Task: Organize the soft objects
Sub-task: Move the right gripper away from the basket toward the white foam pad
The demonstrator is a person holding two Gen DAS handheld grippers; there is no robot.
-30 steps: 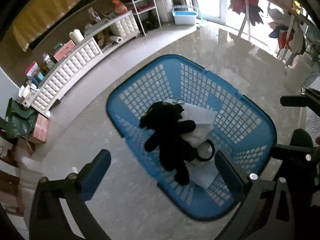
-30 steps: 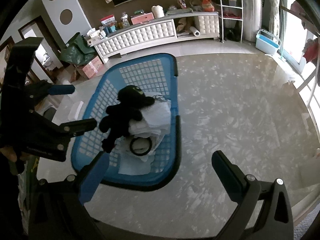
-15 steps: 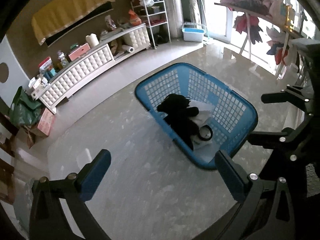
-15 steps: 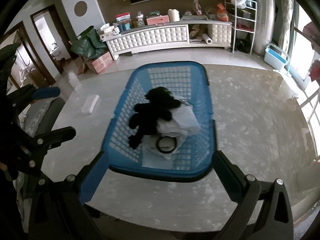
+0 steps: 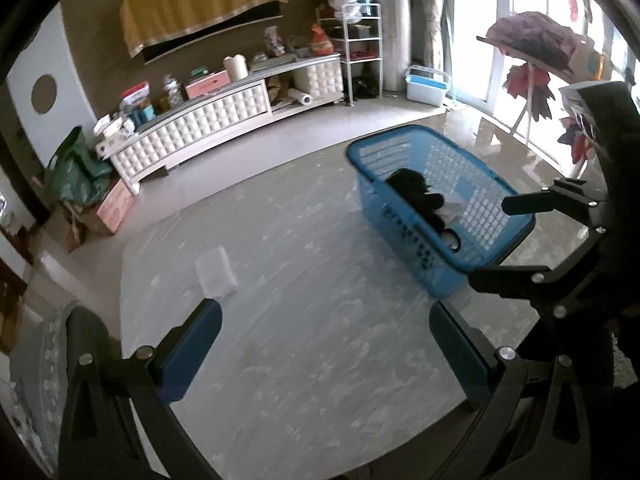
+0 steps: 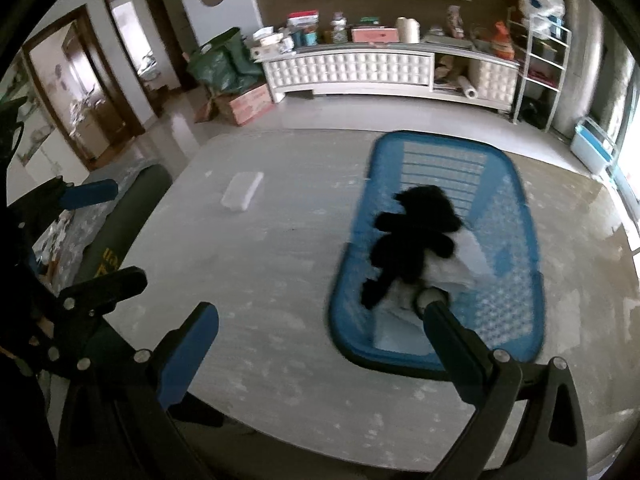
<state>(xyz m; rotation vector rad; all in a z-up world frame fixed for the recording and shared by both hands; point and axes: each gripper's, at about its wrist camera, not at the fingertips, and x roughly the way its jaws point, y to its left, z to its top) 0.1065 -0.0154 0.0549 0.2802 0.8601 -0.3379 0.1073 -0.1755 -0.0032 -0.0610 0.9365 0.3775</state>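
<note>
Grey mottled table set in a cluttered room, a white tufted cabinet along the far wall.
Doorways are shown only in the right view; a black plush toy lies on white cloth inside the blue basket. Left gripper and right gripper are held spread, empty.

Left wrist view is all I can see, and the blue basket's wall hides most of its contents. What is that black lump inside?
Observer: A black plush toy, limbs sprawled; the right wrist camera looks down on it.
Operator: Anything under it?
Observer: Yes, white cloth lies beneath it inside the blue basket.
Operator: What's further off to my left?
Observer: Two open doorways with dark wooden frames.
</note>
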